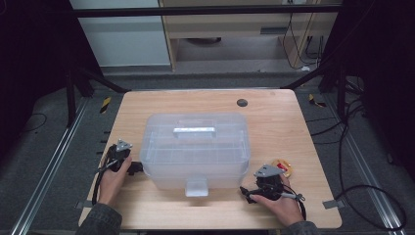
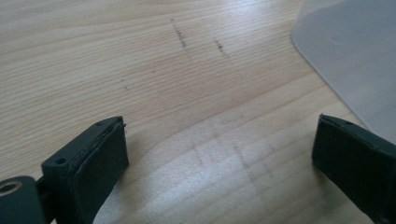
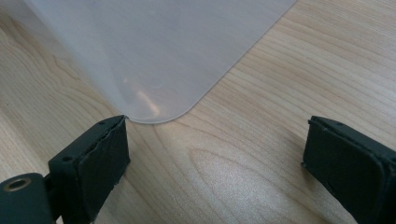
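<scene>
A translucent plastic storage box (image 1: 195,147) stands shut in the middle of the wooden table (image 1: 274,117), with a pale handle (image 1: 194,130) on its lid and a latch (image 1: 196,186) at its front. My left gripper (image 1: 133,167) rests on the table by the box's left front corner, jaws open over bare wood (image 2: 219,135); the box corner (image 2: 355,56) lies ahead to the right. My right gripper (image 1: 247,193) lies near the box's right front corner, open, with nothing between its jaws (image 3: 215,135). The rounded box corner (image 3: 154,51) sits just beyond them.
A small orange and red object (image 1: 284,168) lies on the table behind the right hand. A dark round hole (image 1: 242,103) marks the table's far side. Cables (image 1: 362,191) and metal rails run over the floor on both sides.
</scene>
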Motion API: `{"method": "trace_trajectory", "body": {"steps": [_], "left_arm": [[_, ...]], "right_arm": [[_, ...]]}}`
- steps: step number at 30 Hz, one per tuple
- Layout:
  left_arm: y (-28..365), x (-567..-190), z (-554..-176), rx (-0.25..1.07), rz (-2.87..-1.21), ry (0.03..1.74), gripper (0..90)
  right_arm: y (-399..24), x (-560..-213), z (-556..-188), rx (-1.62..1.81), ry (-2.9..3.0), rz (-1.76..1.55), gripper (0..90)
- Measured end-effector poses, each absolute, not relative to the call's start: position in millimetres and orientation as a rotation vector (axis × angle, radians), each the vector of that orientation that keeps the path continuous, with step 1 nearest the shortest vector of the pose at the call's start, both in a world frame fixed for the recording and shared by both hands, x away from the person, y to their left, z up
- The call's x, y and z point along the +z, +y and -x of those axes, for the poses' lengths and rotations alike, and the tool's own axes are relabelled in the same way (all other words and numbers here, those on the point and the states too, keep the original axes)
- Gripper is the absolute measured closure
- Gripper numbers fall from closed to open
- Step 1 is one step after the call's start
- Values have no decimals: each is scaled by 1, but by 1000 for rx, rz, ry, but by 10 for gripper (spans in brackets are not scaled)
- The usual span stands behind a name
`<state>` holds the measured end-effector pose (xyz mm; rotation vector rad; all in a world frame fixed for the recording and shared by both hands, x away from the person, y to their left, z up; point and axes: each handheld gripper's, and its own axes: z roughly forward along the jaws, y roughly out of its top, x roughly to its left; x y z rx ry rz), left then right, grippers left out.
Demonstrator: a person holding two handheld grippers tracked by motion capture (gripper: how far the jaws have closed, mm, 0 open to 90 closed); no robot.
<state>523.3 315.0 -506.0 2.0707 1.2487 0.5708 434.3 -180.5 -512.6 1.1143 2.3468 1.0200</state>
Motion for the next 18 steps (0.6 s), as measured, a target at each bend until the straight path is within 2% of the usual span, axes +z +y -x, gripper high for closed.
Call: {"method": "trace_trajectory", "body": {"steps": [4, 5, 10, 15, 18], "left_arm": [[310, -499, -515, 619, -2117, 1200, 27], [310, -497, -512, 607, -2109, 1192, 26], [308, -486, -490, 583, -2132, 1133, 25], [312, -474, -461, 569, -2131, 1082, 28], [317, -474, -435, 547, -2169, 1011, 24]], "right_arm": [[-180, -511, -434, 1015, 2358, -1113, 95], [-181, -509, -433, 1001, 2366, -1107, 122], [-183, -502, -428, 982, 2360, -1083, 147], [-187, -476, -419, 932, 2367, -1052, 196], [-193, -448, -408, 929, 2361, -1042, 233]]}}
